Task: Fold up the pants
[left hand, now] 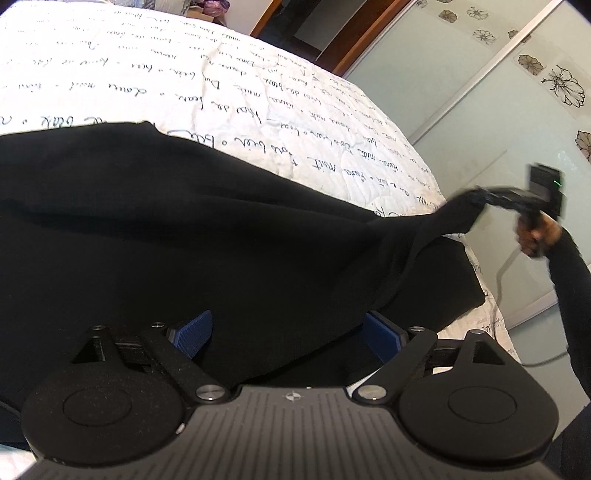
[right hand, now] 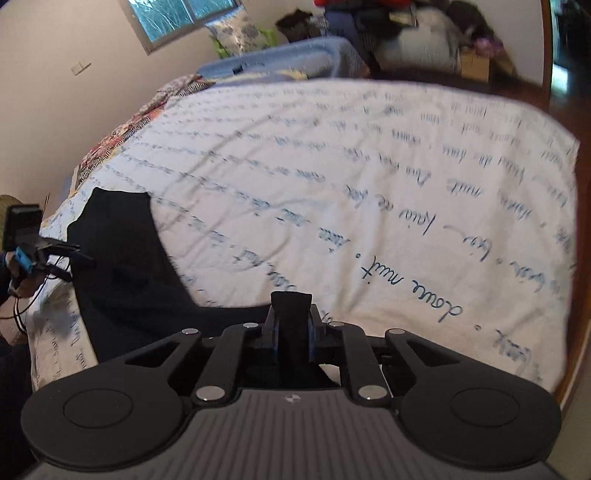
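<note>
Black pants [left hand: 166, 229] lie across the near side of a bed with a white bedspread [left hand: 155, 74] printed with handwriting. My left gripper [left hand: 284, 336] is open, its blue pads [left hand: 194, 332] wide apart just over the black cloth. My right gripper [right hand: 291, 332] is shut on a corner of the pants [right hand: 290, 306], which sticks up between its pads. In the left wrist view the right gripper [left hand: 480, 197] lifts that corner off the bed's right edge, pulling the cloth taut. In the right wrist view the pants [right hand: 122, 258] reach toward the left gripper [right hand: 74, 258] at far left.
A pale wardrobe door [left hand: 461, 92] with flower prints stands past the bed's right edge. A window [right hand: 177, 14], a blue-covered bed [right hand: 288, 59] and piled items [right hand: 406, 29] lie beyond the far side. A patterned blanket [right hand: 122, 133] lies at the bed's left.
</note>
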The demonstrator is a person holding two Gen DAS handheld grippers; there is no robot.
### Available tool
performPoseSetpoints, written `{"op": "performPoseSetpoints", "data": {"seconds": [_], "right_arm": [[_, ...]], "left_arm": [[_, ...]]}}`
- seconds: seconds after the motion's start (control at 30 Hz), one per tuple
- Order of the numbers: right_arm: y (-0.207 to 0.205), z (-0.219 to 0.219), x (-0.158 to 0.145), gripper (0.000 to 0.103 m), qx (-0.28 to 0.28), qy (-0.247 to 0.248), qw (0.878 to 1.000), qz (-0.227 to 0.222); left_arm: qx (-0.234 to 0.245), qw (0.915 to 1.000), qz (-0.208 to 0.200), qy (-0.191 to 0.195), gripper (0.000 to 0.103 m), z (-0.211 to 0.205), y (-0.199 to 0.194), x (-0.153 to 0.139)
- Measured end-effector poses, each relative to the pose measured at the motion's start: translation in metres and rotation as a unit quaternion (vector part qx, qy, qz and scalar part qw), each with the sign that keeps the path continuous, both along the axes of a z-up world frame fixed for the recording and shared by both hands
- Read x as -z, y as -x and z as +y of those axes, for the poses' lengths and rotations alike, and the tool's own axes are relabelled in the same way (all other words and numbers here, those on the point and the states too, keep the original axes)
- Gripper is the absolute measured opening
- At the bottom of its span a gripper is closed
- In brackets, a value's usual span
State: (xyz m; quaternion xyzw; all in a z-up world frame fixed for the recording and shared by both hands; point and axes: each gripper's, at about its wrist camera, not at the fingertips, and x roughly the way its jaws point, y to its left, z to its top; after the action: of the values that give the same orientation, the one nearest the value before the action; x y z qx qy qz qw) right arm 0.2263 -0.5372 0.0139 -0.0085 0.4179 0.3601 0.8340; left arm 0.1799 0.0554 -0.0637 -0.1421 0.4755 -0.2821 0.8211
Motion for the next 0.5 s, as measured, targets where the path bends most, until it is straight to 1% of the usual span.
{"op": "performPoseSetpoints", "data": {"seconds": [0.03,0.1,0.17,0.2,0.23,0.27,0.3,0.33,0.37,0.43,0.47,0.5], "right_arm": [[0.020,-0.002,-0.009,0.013,0.001,-0.002,1.000,-0.012],[0.063,-0.002,-0.018,0.013,0.002,0.018,0.999,-0.036],[0.097,0.001,-0.005,0.013,0.000,0.035,0.999,-0.036],[0.108,-0.001,0.008,0.014,0.009,0.043,0.999,-0.029],[0.114,-0.006,0.023,0.014,0.025,0.045,0.999,-0.011],[0.116,-0.012,0.040,0.014,0.047,0.043,0.998,0.010],[0.118,-0.017,0.052,0.017,0.069,0.039,0.997,0.021],[0.120,-0.021,0.060,0.023,0.089,0.041,0.995,0.021],[0.124,-0.025,0.063,0.023,0.116,0.047,0.992,0.010],[0.132,-0.033,0.060,0.027,0.188,0.051,0.981,-0.018],[0.137,-0.040,0.056,0.027,0.219,0.019,0.975,-0.029],[0.143,-0.050,0.053,0.028,0.246,-0.029,0.968,-0.034]], "left_arm": [[0.002,1.0000,-0.003,0.005,0.090,0.002,0.001,-0.002],[0.008,0.9999,-0.011,0.010,0.090,0.004,0.003,-0.004],[0.014,0.9997,-0.014,0.016,0.090,0.004,0.006,-0.003],[0.016,0.9996,-0.011,0.021,0.090,0.004,0.006,-0.001],[0.018,0.9995,-0.005,0.024,0.090,0.002,0.005,0.002],[0.019,0.9995,0.000,0.025,0.090,0.001,0.004,0.004],[0.020,0.9995,0.003,0.024,0.090,-0.001,0.004,0.006],[0.021,0.9996,0.004,0.021,0.090,-0.002,0.004,0.007],[0.021,0.9996,0.003,0.017,0.090,-0.003,0.005,0.005],[0.026,0.9993,-0.009,0.025,0.090,-0.003,0.011,-0.001],[0.028,0.9990,-0.018,0.031,0.090,-0.003,0.014,-0.004],[0.030,0.9986,-0.026,0.034,0.090,-0.003,0.017,-0.006]]}}
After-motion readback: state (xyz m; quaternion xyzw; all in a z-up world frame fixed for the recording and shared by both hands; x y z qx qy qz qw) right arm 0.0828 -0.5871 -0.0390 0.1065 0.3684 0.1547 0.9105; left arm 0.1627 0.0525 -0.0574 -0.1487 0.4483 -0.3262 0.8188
